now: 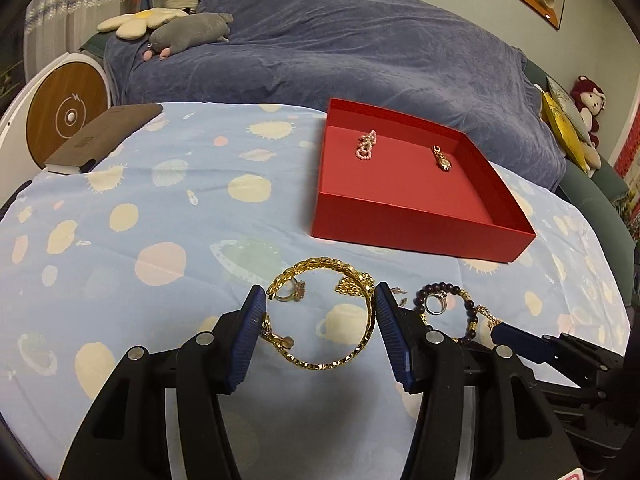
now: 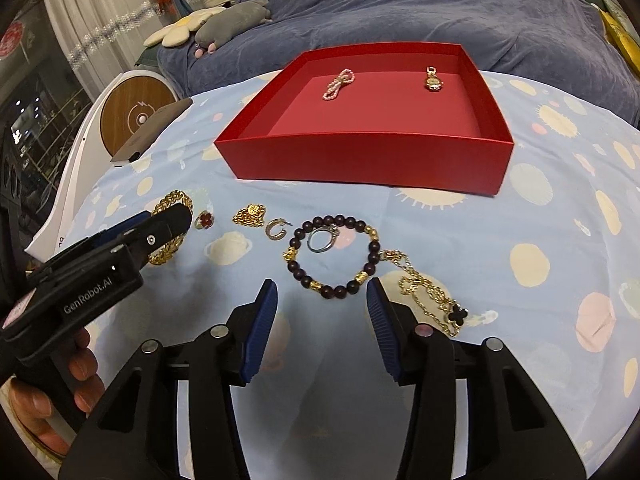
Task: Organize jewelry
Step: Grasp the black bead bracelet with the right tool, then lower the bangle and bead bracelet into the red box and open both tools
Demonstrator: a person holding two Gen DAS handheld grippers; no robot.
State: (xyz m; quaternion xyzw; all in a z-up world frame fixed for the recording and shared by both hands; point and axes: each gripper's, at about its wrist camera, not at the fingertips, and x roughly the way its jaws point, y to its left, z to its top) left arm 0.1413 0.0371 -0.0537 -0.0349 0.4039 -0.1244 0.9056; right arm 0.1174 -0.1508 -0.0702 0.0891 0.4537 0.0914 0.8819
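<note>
A red box (image 1: 420, 216) sits open on the cloth-covered tabletop (image 1: 160, 208), and everything else is placed against it. Inside, toward its far wall, lie a pink bead piece (image 1: 367, 145) and a small gold watch-like piece (image 1: 442, 159); their fine detail is too small to make out.

On the near side of the red box, the left hand-held gripper (image 1: 320, 320) has its blue pads spread wide on either side of a gold bangle (image 1: 324, 312) that lies flat on the cloth. Whether the pads touch the bangle cannot be told; the left one hides part of its rim and a small gold clip beside it. A ring with a reddish stone (image 1: 294, 291) lies inside the bangle's far edge.

In the right wrist view the left hand-held gripper covers most of that bangle, and the hand (image 2: 52, 392) holding it is cut off at the frame edge.

The right hand-held gripper (image 2: 322, 316) is likewise wide open and holds nothing, poised just short of a dark bead bracelet (image 2: 334, 256) with gold spacers, which lies in front of the red box. A silver ring (image 2: 322, 238) rests inside the bracelet's loop. Left of the bracelet lie a small hoop earring (image 2: 276, 229) and a gold filigree pendant (image 2: 250, 214). To its right a gold chain with a black clover (image 2: 436, 300) trails off partly behind the right finger.
</note>
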